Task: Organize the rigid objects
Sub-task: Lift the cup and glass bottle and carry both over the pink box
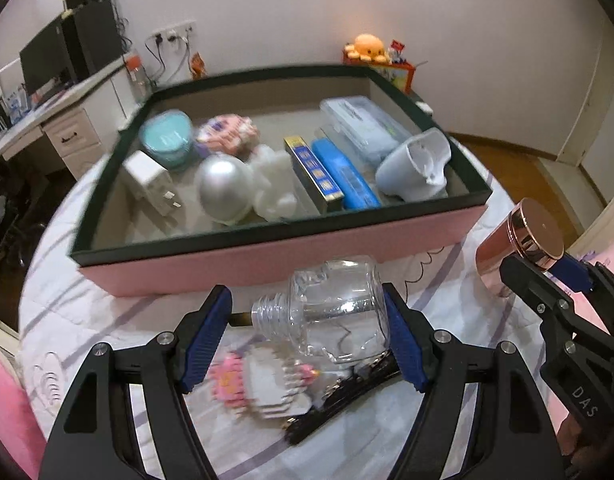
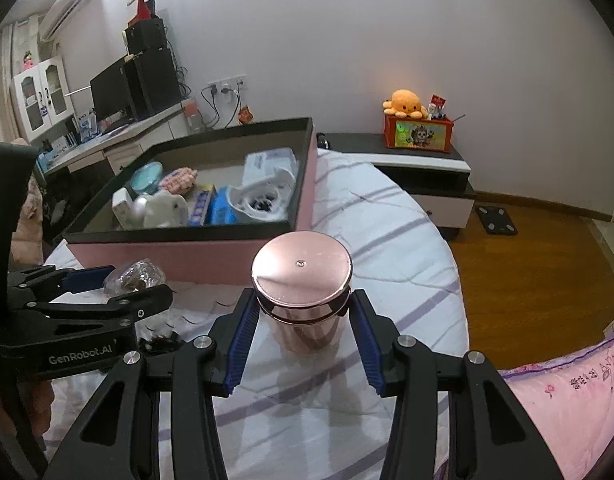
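Left gripper point(image 1: 307, 332) spread wide around the clear jar point(image 1: 335, 312), one pad touching, nothing clamped; it could roll off toward the pink box point(image 1: 283, 256). Right gripper point(image 2: 303, 312) pinches the rose-gold canister point(image 2: 301, 280) just under its lid; slick metal, it may slip.

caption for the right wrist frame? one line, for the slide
Right gripper clamps a rose-gold lidded canister above the striped bedsheet, pink storage box of sorted items behind.

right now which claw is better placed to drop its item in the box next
Probably right. The right claw is shut on the rose gold jar, lifted off the sheet. The left claw only straddles the clear bottle, left pad apart. Both sit before the pink box.
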`<control>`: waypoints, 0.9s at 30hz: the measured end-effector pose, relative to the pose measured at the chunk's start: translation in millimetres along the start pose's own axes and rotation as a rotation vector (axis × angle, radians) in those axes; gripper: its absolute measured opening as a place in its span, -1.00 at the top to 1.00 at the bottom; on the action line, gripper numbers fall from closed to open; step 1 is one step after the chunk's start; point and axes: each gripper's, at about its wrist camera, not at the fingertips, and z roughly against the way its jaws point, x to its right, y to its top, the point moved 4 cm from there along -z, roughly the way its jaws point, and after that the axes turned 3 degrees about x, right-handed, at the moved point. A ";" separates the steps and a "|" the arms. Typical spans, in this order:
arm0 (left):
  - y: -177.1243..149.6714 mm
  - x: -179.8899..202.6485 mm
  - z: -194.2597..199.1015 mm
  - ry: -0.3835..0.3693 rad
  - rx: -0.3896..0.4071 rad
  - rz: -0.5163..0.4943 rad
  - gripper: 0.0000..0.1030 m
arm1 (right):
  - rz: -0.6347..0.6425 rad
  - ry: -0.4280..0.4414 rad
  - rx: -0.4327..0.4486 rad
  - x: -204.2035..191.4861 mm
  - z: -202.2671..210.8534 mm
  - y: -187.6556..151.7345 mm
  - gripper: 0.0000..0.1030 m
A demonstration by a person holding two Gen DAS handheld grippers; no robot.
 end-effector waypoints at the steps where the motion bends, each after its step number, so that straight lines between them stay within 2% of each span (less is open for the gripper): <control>1: -0.2 -3.3 5.4 0.003 0.011 0.002 -0.46 | 0.002 0.004 0.007 -3.1 2.6 1.4 0.06; 7: 2.4 -24.9 36.9 0.018 0.081 0.018 -0.46 | 0.030 0.011 0.067 -30.2 25.9 12.3 0.06; 16: 9.2 -62.0 96.3 0.046 0.229 0.036 -0.46 | 0.038 0.012 0.192 -65.8 74.7 26.8 0.06; 27: 10.9 -79.6 155.4 0.053 0.372 0.042 -0.46 | 0.065 0.018 0.310 -92.3 124.7 35.7 0.06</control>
